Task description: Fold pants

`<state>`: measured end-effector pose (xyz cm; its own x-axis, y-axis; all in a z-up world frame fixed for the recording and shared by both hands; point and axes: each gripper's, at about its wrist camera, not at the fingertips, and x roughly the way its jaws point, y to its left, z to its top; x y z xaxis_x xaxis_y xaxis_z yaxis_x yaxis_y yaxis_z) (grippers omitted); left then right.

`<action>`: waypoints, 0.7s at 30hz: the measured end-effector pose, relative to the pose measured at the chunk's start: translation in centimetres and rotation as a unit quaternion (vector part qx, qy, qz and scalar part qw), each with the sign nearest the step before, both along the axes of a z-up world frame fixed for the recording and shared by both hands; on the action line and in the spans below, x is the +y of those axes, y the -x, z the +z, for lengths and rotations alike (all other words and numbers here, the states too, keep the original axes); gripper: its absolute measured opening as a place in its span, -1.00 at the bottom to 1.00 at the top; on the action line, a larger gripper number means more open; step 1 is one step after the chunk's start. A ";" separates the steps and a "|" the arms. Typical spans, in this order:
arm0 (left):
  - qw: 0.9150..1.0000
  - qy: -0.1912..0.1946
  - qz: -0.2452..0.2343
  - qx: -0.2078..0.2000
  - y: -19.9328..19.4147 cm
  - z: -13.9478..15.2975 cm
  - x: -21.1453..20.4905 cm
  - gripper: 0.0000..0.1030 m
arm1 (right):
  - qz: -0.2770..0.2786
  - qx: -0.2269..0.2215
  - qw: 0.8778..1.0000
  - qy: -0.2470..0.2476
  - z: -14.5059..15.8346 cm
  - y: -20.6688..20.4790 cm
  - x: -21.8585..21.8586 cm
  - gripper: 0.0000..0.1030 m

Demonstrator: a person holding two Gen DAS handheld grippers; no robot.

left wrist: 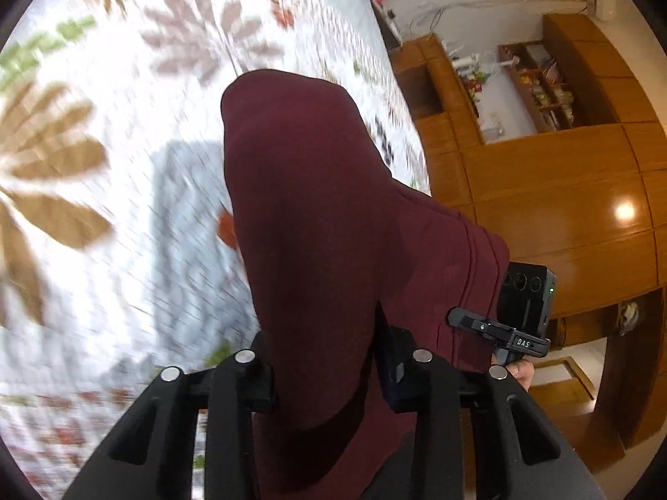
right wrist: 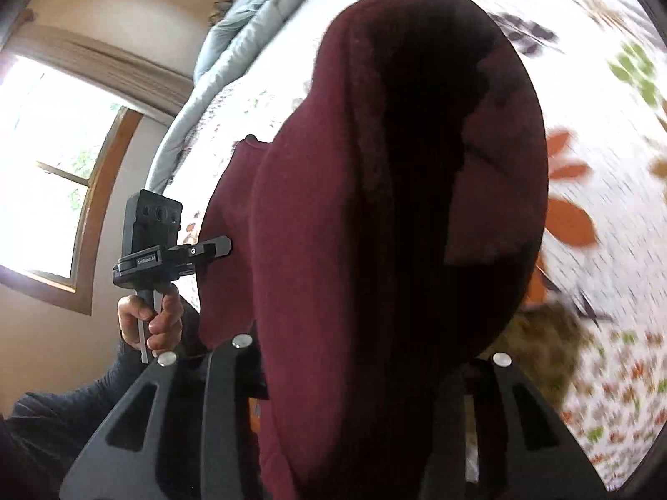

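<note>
Pants [left wrist: 329, 216]: maroon knit, soft and matte, with a stitched band showing at 3 o'clock of the cloth in the left wrist view. You are holding them lifted above the bedspread [left wrist: 125, 133], the cloth hanging in a rounded, hood-like fold that is filling the centre of both views.

Left gripper [left wrist: 329, 379]: its black fingers are pinching the maroon cloth between them at 6 o'clock of its own view. In the right wrist view the same gripper [right wrist: 216, 248] is sitting at 9 o'clock, level, its tip pressing into the cloth's edge, and your left hand [right wrist: 150, 316] is wrapping the handle below it.

Right gripper [right wrist: 354, 375]: the cloth is draping thickly over its fingers, which are clamping it at 6 o'clock. From the left wrist view this gripper [left wrist: 462, 318] is lying at 4 o'clock, tip against the band.

Bedspread: white, quilted, printed with brown, green and orange leaves, blurred. A pale blue quilt [right wrist: 233, 41] is lying bunched at 11 o'clock. Wooden cabinets [left wrist: 542, 191], glossy, at 3 o'clock.
</note>
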<state>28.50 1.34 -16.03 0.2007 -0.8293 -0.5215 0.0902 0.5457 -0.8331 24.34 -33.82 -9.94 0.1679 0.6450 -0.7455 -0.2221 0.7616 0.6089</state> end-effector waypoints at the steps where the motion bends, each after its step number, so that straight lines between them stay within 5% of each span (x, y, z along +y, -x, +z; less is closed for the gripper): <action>1: 1.000 -0.002 0.006 -0.003 -0.3 0.4 0.9 -0.34 | 0.004 -0.004 1.000 -0.003 0.2 -0.7 0.8 -0.30; 13: 0.990 -0.068 0.126 -0.015 -10.0 3.6 18.0 -0.34 | 0.070 -0.012 0.997 -0.040 -1.5 -17.7 17.2 -0.30; 21: 0.981 -0.070 0.170 0.066 -15.9 -3.9 25.0 -0.29 | 0.055 0.062 0.996 -0.044 -9.2 -26.0 23.3 -0.21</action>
